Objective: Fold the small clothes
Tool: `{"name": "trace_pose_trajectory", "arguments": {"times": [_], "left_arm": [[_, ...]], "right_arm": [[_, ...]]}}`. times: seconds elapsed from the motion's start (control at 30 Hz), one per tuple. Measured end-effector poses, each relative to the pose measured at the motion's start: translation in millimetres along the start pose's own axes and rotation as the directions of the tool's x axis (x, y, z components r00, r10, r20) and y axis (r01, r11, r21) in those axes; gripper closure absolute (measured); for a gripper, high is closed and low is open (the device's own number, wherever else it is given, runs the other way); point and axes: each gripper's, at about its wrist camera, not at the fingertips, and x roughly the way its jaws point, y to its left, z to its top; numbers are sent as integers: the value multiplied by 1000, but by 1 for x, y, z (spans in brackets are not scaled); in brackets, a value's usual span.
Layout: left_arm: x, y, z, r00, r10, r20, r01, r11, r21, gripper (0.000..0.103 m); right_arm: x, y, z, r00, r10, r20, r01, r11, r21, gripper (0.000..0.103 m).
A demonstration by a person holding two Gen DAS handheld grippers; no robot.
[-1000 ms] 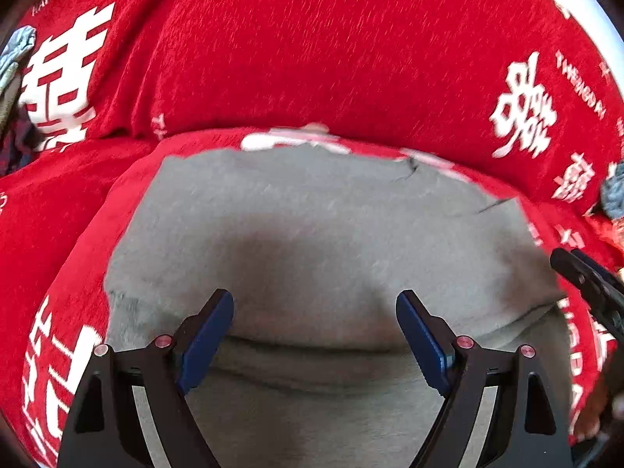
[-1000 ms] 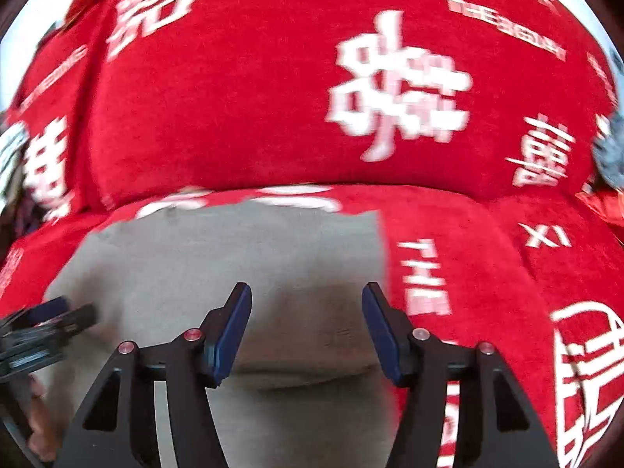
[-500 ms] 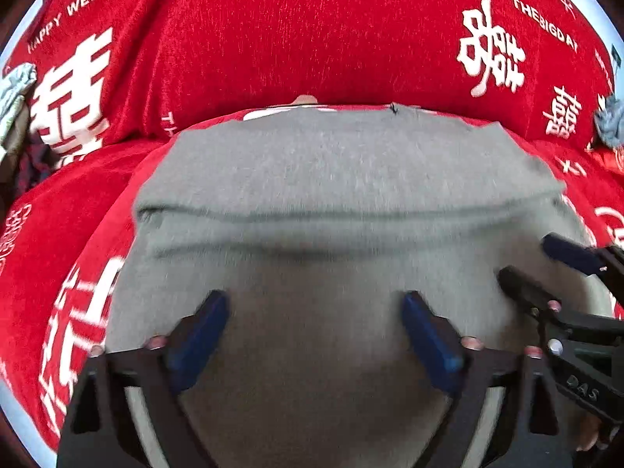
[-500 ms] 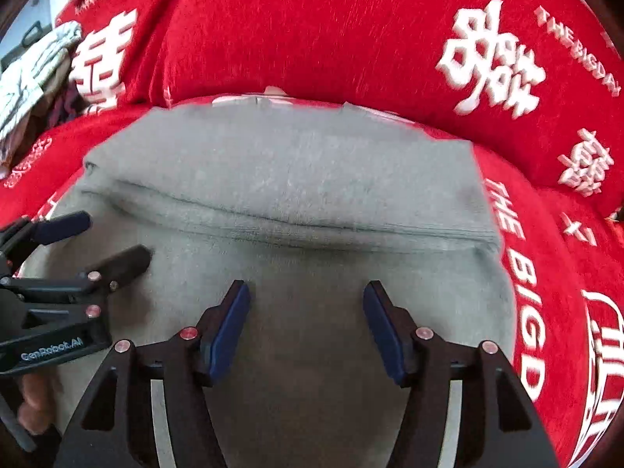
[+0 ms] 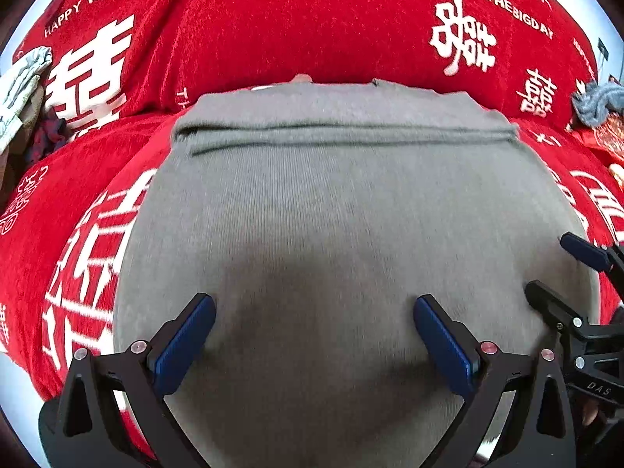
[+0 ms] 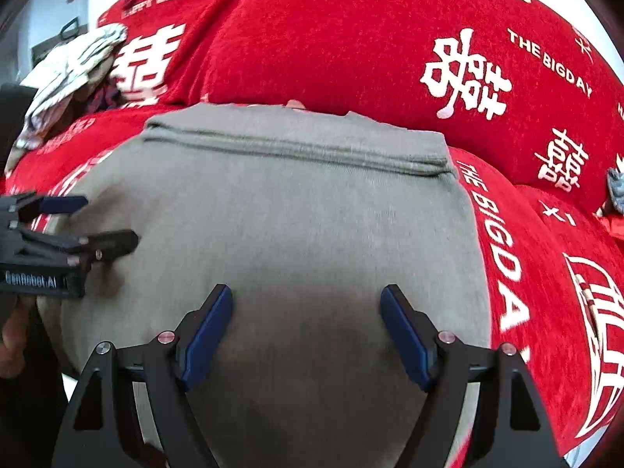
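Observation:
A grey knitted garment (image 5: pixel 343 210) lies flat on a red printed cover, its far edge folded over into a narrow band (image 5: pixel 343 132). It also fills the right wrist view (image 6: pixel 296 226). My left gripper (image 5: pixel 314 312) is open and empty, hovering over the garment's near left part. My right gripper (image 6: pixel 306 304) is open and empty over the near right part. Each gripper shows in the other's view: the right one at the right edge (image 5: pixel 561 269), the left one at the left edge (image 6: pixel 105 222).
The red cover with white characters (image 5: pixel 312 19) rises into a cushion behind the garment. A pile of pale and dark clothes (image 5: pixel 23 85) lies at the far left. A blue-grey knitted item (image 5: pixel 596 101) lies at the far right.
Both grippers have pulled back toward me and away from the fold. The folded band now lies farther off, and more flat grey fabric shows beneath the open fingers.

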Motion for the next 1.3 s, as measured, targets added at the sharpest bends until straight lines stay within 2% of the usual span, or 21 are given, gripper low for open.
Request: {"name": "trace_pose_trajectory", "arguments": {"times": [0.17,0.23,0.33,0.4,0.5,0.53,0.63,0.73,0.77,0.8,0.83,0.87,0.9,1.0,1.07,1.17,1.3], "left_arm": [[-11,4,-13,999,-19,-48,22,999,47,1],[-19,17,-16,998,-22,-54,23,999,22,1],[-31,57,-24,999,38,-32,-42,992,-117,1],[-28,83,-33,998,8,-70,-24,973,-230,1],[-15,110,-53,987,-82,-138,25,928,-371,1],[-15,109,-58,987,-83,-137,25,925,-379,1],[-14,93,-62,983,-93,-157,36,944,-329,1],[-12,79,-61,982,-83,-171,32,960,-279,2],[-14,73,-61,982,-85,-169,38,963,-267,7],[-18,69,-60,984,-80,-160,37,967,-254,20],[-24,64,-59,987,-76,-143,41,972,-233,44],[-30,60,-58,990,-72,-123,45,977,-209,57],[-35,58,-55,991,-77,-111,55,980,-189,88],[-44,59,-46,993,-82,-90,66,983,-171,90],[-51,67,-36,994,-99,-53,87,979,-185,91],[-57,72,-9,994,-110,5,109,976,-190,94],[-47,65,35,996,-66,62,74,986,-150,94]], "right_arm": [[-17,-1,-21,999,19,-27,-21,998,-51,22],[-24,-1,-28,998,21,-58,-27,995,-96,22],[-35,-7,-37,996,8,-92,-19,993,-117,21],[-45,-18,-42,996,-27,-85,21,997,-69,21],[-54,-43,-52,992,-59,-109,65,996,58,21],[-53,-50,-55,990,-51,-132,64,993,97,21],[-46,-57,-64,982,-16,-186,48,985,167,21],[-46,-46,-62,982,0,-188,27,990,141,21],[-46,-39,-62,983,12,-181,10,993,118,27],[-47,-32,-61,984,9,-177,8,996,94,32],[-47,-27,-61,985,-11,-172,23,997,69,47],[-48,-26,-60,986,-18,-166,28,998,57,67],[-51,-29,-58,988,9,-153,2,997,75,79],[-53,-43,-52,984,93,-153,-70,987,148,83],[-58,-51,-45,982,143,-124,-118,976,183,83],[-71,-64,-27,982,184,-39,-169,957,236,84],[-75,-77,11,982,171,83,-187,949,254,84]]}}
